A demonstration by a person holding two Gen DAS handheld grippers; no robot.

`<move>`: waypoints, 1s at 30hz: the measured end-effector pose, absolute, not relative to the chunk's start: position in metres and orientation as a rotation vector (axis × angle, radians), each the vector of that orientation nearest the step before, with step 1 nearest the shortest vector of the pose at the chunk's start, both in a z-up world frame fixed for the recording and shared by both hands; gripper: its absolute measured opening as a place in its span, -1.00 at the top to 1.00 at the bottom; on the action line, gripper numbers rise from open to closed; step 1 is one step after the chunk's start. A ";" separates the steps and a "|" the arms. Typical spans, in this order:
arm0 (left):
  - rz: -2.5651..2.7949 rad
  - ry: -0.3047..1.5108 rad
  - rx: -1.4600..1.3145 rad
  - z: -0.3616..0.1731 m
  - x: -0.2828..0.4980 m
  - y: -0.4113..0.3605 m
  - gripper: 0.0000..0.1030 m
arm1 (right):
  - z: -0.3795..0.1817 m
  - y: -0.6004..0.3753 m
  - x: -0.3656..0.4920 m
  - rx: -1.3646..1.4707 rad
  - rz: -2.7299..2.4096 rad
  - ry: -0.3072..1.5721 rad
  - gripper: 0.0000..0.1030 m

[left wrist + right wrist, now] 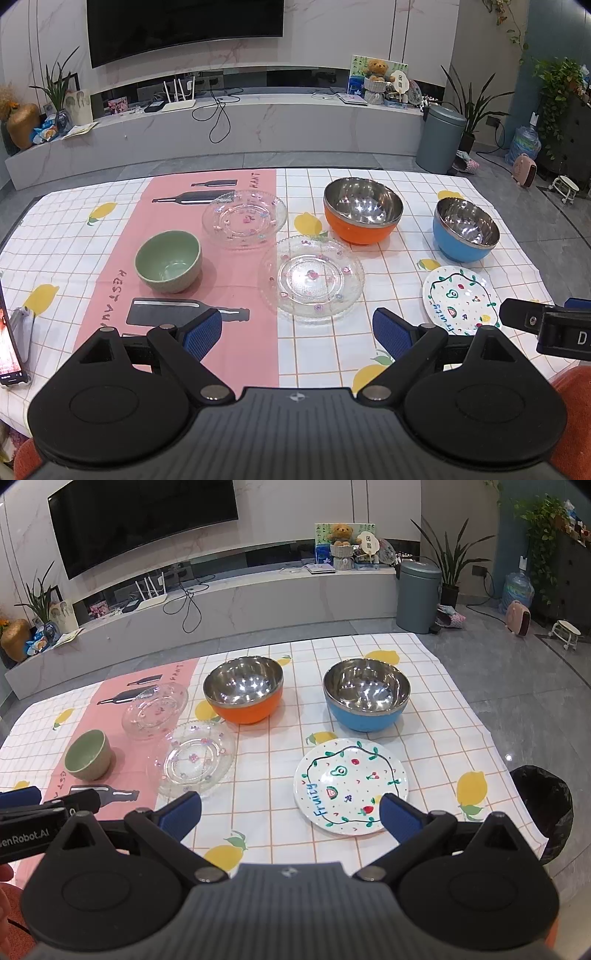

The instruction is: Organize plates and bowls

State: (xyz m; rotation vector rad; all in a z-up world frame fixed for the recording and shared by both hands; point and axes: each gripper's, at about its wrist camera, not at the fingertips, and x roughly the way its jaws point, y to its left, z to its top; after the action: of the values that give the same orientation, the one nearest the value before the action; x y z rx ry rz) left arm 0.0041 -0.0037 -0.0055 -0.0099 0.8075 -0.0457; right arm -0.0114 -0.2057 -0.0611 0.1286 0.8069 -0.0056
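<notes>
While both grippers hover above the near edge of the tabletop, nothing is held: the left gripper [297,334] has its blue pads spread wide, and the right gripper [290,812] is just as wide.

On the lemon-print tablecloth [369,350] sit six pieces. The green ceramic bowl [168,260] stands on the pink placemat [110,295] toward the left edge. One clear glass plate [244,219] lies on the mat's far part. A second glass plate [312,278] lies just beside the first, nearer the middle, across the mat's right border. The orange steel-lined bowl [364,210] stands toward the far edge, and the blue steel-lined bowl [466,229] stands to its right. The white painted "Fruity" plate [351,786] lies near the right corner in front of the blue bowl, and in the right wrist view its near rim is overlapped by the right gripper's right pad. A phone [9,343] leans at the left edge.
</notes>
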 end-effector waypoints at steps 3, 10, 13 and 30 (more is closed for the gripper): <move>-0.046 0.808 -0.010 -0.006 0.004 -0.004 -1.00 | -0.062 -0.206 -0.011 0.128 -0.005 0.809 -0.95; -0.048 0.807 -0.010 -0.006 0.004 -0.003 -1.00 | -0.060 -0.204 -0.012 0.125 0.013 0.795 -0.95; -0.049 0.807 -0.011 -0.007 0.003 -0.003 -1.00 | -0.060 -0.202 -0.013 0.122 0.015 0.793 -0.95; -0.081 0.711 0.046 -0.007 0.004 -0.005 -1.00 | -0.071 -0.196 -0.012 0.120 0.063 0.717 -0.95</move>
State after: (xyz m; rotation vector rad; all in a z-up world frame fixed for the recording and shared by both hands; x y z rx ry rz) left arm 0.0037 -0.0049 -0.0074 0.0458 0.7110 -0.0814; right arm -0.0124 -0.1965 -0.0709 0.1197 0.7165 0.0629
